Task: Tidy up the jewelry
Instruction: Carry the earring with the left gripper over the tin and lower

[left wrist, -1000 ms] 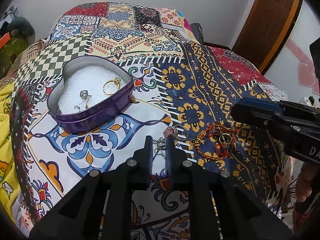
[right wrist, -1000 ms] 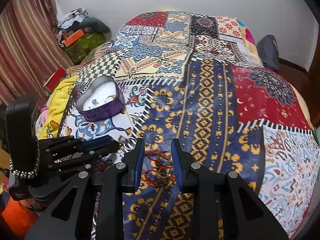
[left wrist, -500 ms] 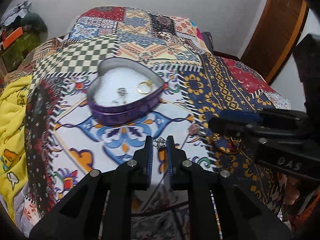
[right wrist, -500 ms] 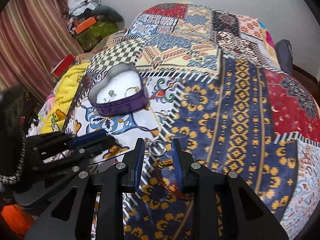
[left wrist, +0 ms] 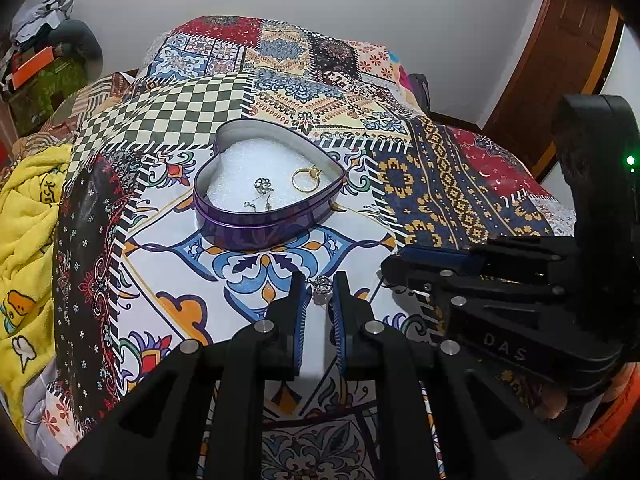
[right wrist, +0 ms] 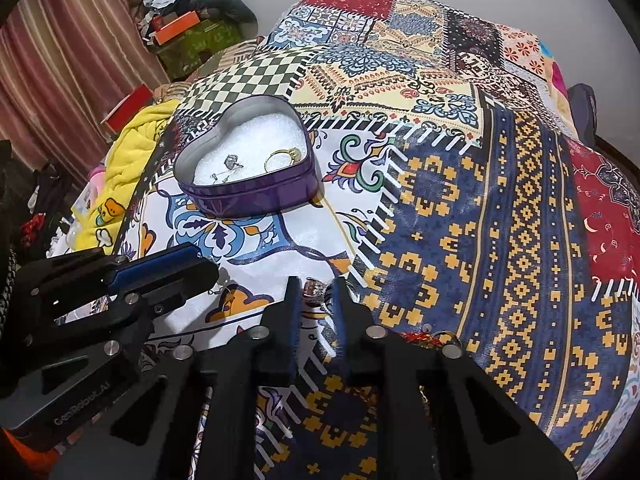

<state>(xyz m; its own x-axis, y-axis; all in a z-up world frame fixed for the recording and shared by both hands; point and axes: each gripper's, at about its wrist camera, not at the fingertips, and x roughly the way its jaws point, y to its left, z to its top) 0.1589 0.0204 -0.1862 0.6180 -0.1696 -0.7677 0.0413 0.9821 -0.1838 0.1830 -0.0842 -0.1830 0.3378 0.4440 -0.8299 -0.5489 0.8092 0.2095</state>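
Observation:
A purple heart-shaped tin [left wrist: 224, 220] [right wrist: 256, 200] with white lining sits on the patchwork bedspread. Inside lie a gold ring [left wrist: 306, 179] [right wrist: 280, 158] and small silver pieces [left wrist: 262, 190] [right wrist: 230, 164]. My left gripper [left wrist: 320, 292] is shut on a small silver pendant [left wrist: 322, 285], held between its tips in front of the tin. My right gripper [right wrist: 314, 292] is narrowly open around a pinkish ring [right wrist: 314, 290] at its tips; contact is unclear. A red cord bracelet [right wrist: 420, 338] shows partly behind the right fingers.
The patchwork bedspread [right wrist: 480, 200] covers the whole bed. A yellow blanket [left wrist: 28, 240] lies at the left edge. Clutter and a curtain [right wrist: 60, 60] stand at the far left, a wooden door [left wrist: 560, 60] at the right.
Both grippers have moved left, towards the tin. The left one has lifted the silver pendant. The red bracelet has slid behind the right fingers, and the pinkish ring now sits between them.

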